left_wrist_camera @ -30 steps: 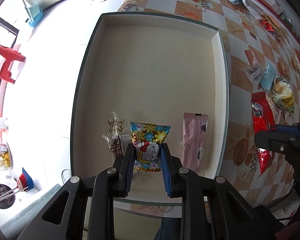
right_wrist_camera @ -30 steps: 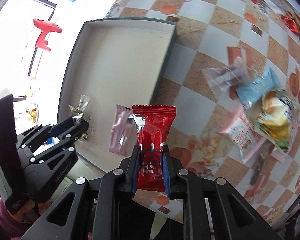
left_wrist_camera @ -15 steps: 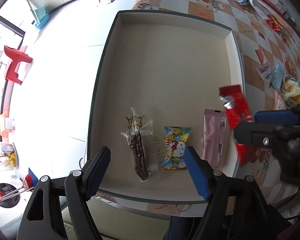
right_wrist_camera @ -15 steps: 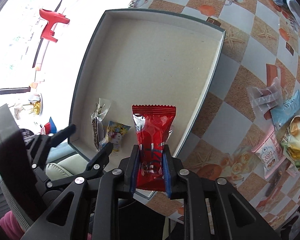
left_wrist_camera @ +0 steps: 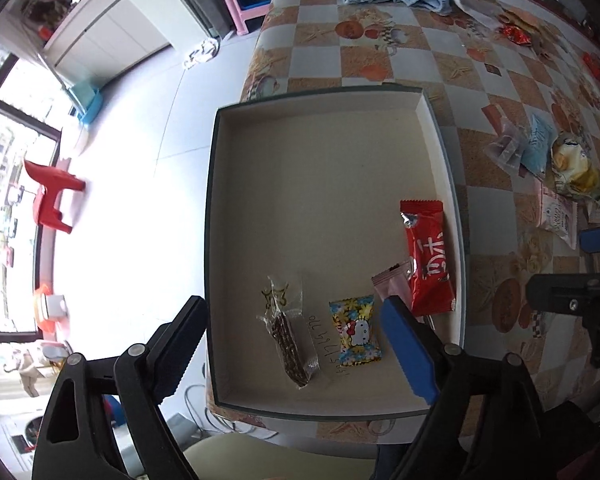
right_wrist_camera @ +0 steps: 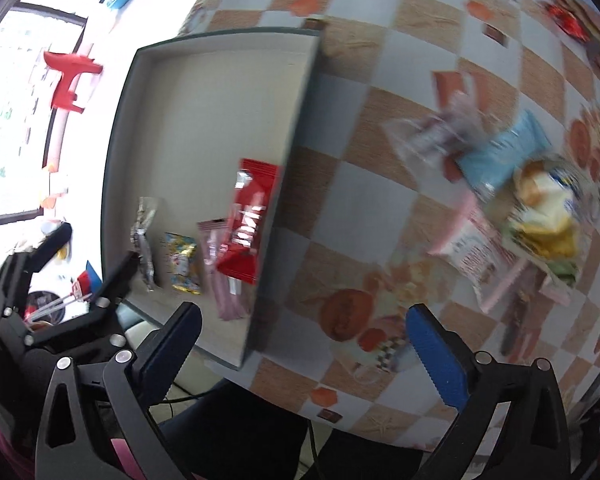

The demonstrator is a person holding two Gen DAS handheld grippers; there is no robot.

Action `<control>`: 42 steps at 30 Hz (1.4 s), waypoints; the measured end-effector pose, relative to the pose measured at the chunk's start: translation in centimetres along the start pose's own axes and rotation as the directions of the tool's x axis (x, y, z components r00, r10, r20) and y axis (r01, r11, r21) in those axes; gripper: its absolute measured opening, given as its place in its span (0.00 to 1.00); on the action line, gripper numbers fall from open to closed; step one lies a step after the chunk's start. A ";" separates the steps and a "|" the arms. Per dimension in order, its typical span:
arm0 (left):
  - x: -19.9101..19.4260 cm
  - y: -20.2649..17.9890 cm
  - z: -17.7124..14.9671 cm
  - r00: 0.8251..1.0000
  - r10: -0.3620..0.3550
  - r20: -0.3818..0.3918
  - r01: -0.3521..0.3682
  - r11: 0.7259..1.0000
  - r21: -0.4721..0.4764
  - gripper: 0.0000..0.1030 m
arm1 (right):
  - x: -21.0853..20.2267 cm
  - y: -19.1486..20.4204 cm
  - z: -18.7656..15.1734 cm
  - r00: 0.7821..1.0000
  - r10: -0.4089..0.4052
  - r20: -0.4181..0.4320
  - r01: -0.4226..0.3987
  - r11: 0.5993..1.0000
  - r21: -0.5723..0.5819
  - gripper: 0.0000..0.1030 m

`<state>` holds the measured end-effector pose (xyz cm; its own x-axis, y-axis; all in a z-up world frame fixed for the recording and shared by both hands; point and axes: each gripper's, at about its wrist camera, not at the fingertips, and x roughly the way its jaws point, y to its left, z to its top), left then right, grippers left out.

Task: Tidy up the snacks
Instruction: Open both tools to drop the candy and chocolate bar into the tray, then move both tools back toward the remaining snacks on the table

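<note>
**Loose snacks lie at two o'clock of the tray, nearer the right gripper**

Across the checked tablecloth (left_wrist_camera: 496,92), reading left to right, the shallow grey cardboard tray with a dark green rim (left_wrist_camera: 320,168) comes first. Along its near wall sit four packets: a clear-wrapped dark chocolate stick (left_wrist_camera: 288,340), a flowery yellow cat-print candy packet (left_wrist_camera: 354,330), a pale pink sachet (left_wrist_camera: 392,284) and a glossy red foil snack bar (left_wrist_camera: 428,260), its long axis running from twelve to six o'clock against the tray's right wall and its lower end overlapping the pink sachet.

The left gripper (left_wrist_camera: 300,344) hovers above these with its jaws opening and nothing pressed between them; the candy packet lies free below. The right gripper (right_wrist_camera: 304,344), over the tray's right wall and the cloth beside it, is likewise opening and empty.

What remains is the loose pile at two o'clock from the tray: a clear crinkled sachet (right_wrist_camera: 428,136), a light blue pillow packet (right_wrist_camera: 500,156), a yellow-and-white puffed bag (right_wrist_camera: 544,216) and a pink-white printed pouch (right_wrist_camera: 476,252). From the right gripper's fingers the pouch lies at about one o'clock, its long axis slanting from ten to four. The right hand looks the nearer one, so the next pick is probably its job. This view is blurred, so edges are uncertain.
</note>
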<state>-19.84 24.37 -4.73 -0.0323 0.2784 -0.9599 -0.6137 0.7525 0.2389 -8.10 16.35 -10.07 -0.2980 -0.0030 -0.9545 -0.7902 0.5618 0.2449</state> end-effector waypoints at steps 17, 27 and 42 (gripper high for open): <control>-6.0 -1.9 2.0 0.996 0.017 0.082 -0.026 0.993 0.115 1.00 | -0.7 -11.7 -5.2 0.997 0.075 -0.007 -0.066 0.915 0.398 1.00; -9.0 -2.7 3.5 0.991 -0.013 0.131 0.002 0.996 0.085 1.00 | -1.2 -13.6 -6.2 0.997 0.082 -0.004 -0.073 0.902 0.425 1.00; -11.7 -7.3 4.5 0.978 -0.141 0.153 0.104 0.968 0.230 1.00 | -1.3 -15.6 -7.0 0.996 0.090 -0.001 -0.080 0.888 0.453 1.00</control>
<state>-11.38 18.30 5.41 0.1760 0.2571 -0.9502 -0.4161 0.8942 0.1649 0.89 1.84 -11.50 -0.3686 0.0464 -0.9284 -0.4350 0.8741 0.2164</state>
